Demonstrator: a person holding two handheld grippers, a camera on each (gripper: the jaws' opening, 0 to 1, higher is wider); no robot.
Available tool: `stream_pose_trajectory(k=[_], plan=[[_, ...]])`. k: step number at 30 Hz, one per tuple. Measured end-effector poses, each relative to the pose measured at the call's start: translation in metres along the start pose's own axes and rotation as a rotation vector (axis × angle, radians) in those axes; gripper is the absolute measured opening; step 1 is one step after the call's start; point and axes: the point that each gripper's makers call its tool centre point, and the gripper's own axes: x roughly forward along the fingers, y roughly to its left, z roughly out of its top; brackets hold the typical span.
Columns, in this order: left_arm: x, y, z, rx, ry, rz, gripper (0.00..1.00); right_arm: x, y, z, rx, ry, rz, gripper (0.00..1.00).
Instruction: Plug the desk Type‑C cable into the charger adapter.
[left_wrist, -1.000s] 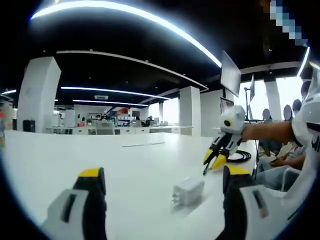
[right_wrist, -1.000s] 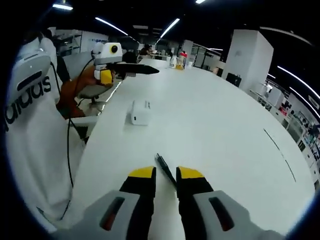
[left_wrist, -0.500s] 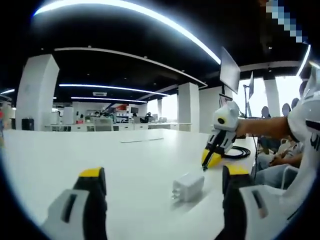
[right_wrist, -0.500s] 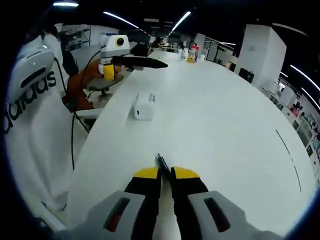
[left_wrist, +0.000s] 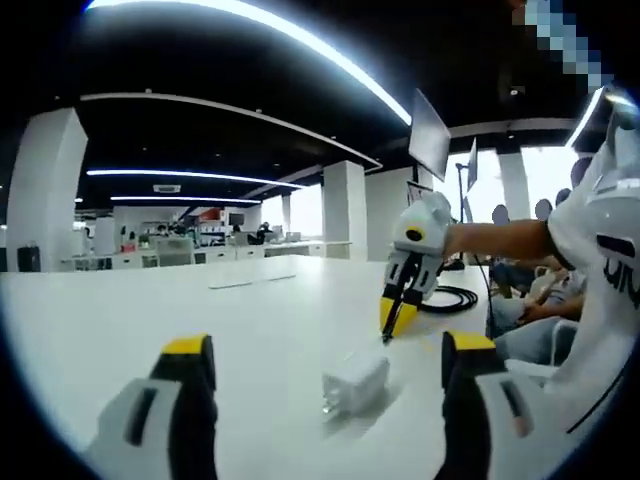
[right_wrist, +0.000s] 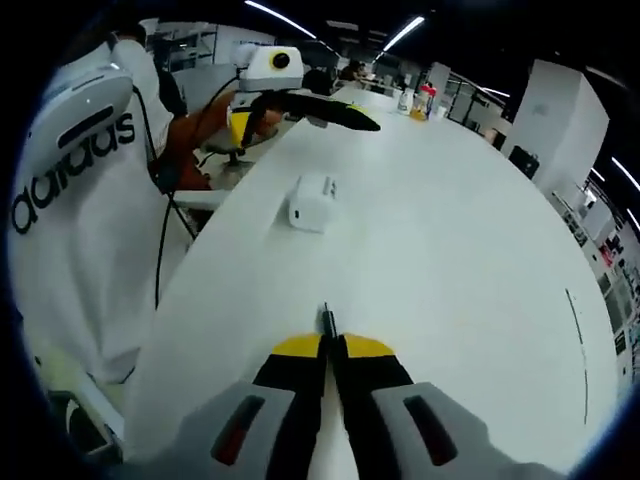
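While the right gripper (right_wrist: 328, 347) has its yellow-tipped jaws pinched together on the cable (right_wrist: 326, 321), the black plug end sticks out just past the tips, its long axis in line with the jaws and aimed across the white table (right_wrist: 450, 250) roughly toward the charger (right_wrist: 313, 203). In the right gripper view the charger lies flat on the table, well apart from the plug, a white block with its port face turned toward this camera and its prongs on the far end. Beyond it the left gripper (right_wrist: 345, 112) hangs above the table's far end, dark jaws reaching out to the right.

Seen from the left gripper view, the left gripper's (left_wrist: 325, 350) own jaws stand wide apart with nothing between them, and the charger (left_wrist: 354, 381) sits on the table (left_wrist: 120, 310) between and just ahead of them, prongs pointing toward the lower left. Past it the right gripper (left_wrist: 399, 314) points steeply down, tips near the table, the plug (left_wrist: 386, 335) a thin dark stub at their end. A coil of black cable (left_wrist: 455, 298) lies on the table behind it. A person's bare forearm (left_wrist: 495, 240) and white shirt (left_wrist: 600, 230) fill the right side. Bottles (right_wrist: 420, 100) stand at the table's far end in the right gripper view. Nothing lies on the table between plug and charger.
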Motion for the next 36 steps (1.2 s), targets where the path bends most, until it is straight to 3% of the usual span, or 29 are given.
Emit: stream_pose_trajectory(k=[5, 7, 10, 11, 12, 15, 17, 20, 23, 26, 36], plan=[[0.004, -0.01, 0.012, 0.105, -0.047, -0.083, 0.92, 0.001, -0.002, 0.0, 0.001, 0.003, -0.003, 0.03], [0.006, -0.015, 0.01, 0.148, -0.021, -0.115, 0.86, 0.002, -0.002, 0.001, 0.007, -0.002, -0.006, 0.03], [0.007, -0.011, -0.003, 0.235, 0.063, -0.13, 0.66, 0.004, -0.002, 0.003, -0.005, -0.004, -0.039, 0.03], [0.008, -0.012, -0.008, 0.317, 0.087, -0.156, 0.64, 0.005, -0.001, 0.004, -0.013, -0.011, -0.043, 0.03], [0.008, -0.013, -0.012, 0.331, 0.109, -0.174, 0.63, 0.006, -0.001, 0.005, -0.017, -0.017, -0.045, 0.03], [0.012, -0.015, -0.017, 0.33, 0.143, -0.209, 0.59, 0.008, 0.001, 0.007, -0.015, -0.03, -0.054, 0.03], [0.015, -0.016, -0.01, 0.379, 0.101, -0.234, 0.46, 0.009, 0.001, 0.008, -0.009, -0.039, -0.057, 0.03], [0.017, -0.015, -0.02, 0.367, 0.203, -0.302, 0.35, 0.011, 0.0, 0.014, -0.016, -0.064, -0.079, 0.03], [0.02, -0.014, -0.026, 0.384, 0.253, -0.334, 0.35, 0.011, 0.001, 0.018, 0.002, -0.085, -0.094, 0.02], [0.02, -0.021, -0.039, 0.379, 0.343, -0.411, 0.35, 0.01, 0.001, 0.021, 0.023, -0.097, -0.11, 0.02], [0.029, -0.028, -0.052, 0.359, 0.454, -0.535, 0.33, 0.014, 0.005, 0.027, 0.045, -0.113, -0.122, 0.02]])
